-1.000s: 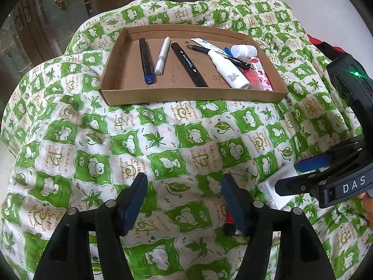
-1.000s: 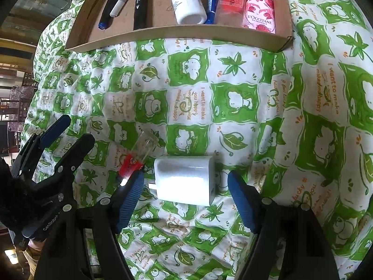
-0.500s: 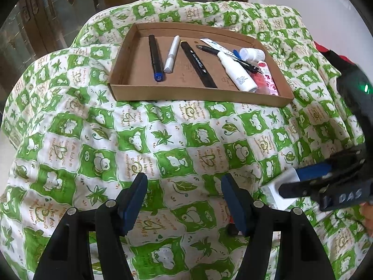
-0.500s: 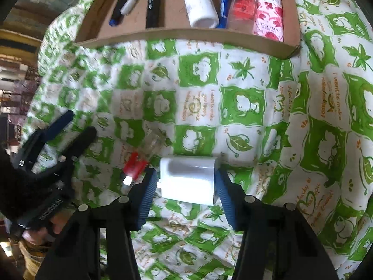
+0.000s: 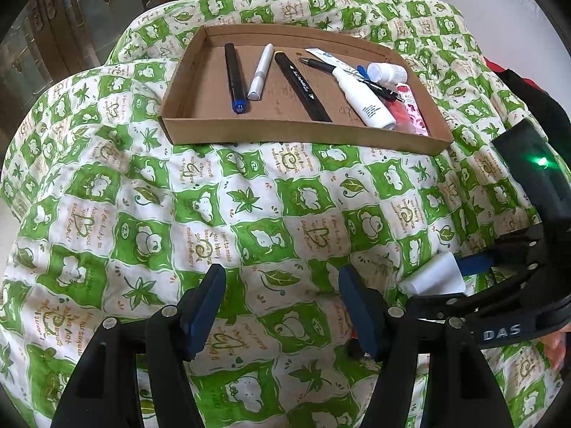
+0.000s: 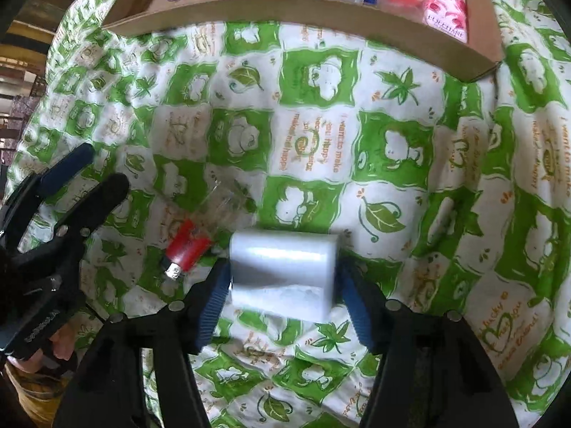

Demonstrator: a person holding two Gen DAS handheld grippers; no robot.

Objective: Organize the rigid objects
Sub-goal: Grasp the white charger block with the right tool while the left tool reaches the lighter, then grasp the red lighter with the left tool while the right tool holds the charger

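Observation:
My right gripper [image 6: 282, 278] is shut on a white charger block [image 6: 283, 271], lifted a little off the green patterned cloth; it also shows in the left wrist view [image 5: 433, 276]. A clear lighter with a red end [image 6: 194, 240] lies on the cloth just left of the block. My left gripper [image 5: 282, 306] is open and empty above the cloth, left of the right gripper [image 5: 474, 267]. A cardboard tray [image 5: 285, 133] at the back holds markers, a white bottle [image 5: 367, 101] and a pink tube [image 6: 446, 7].
The green and white cloth [image 5: 232, 196] covers a rounded, bumpy surface that drops away at the left and front edges. A dark red and black item [image 5: 528, 85] lies at the far right. Wooden doors stand behind the tray.
My right gripper has closed on the white charger block and raised it slightly. The left gripper has drawn back a little, staying open.

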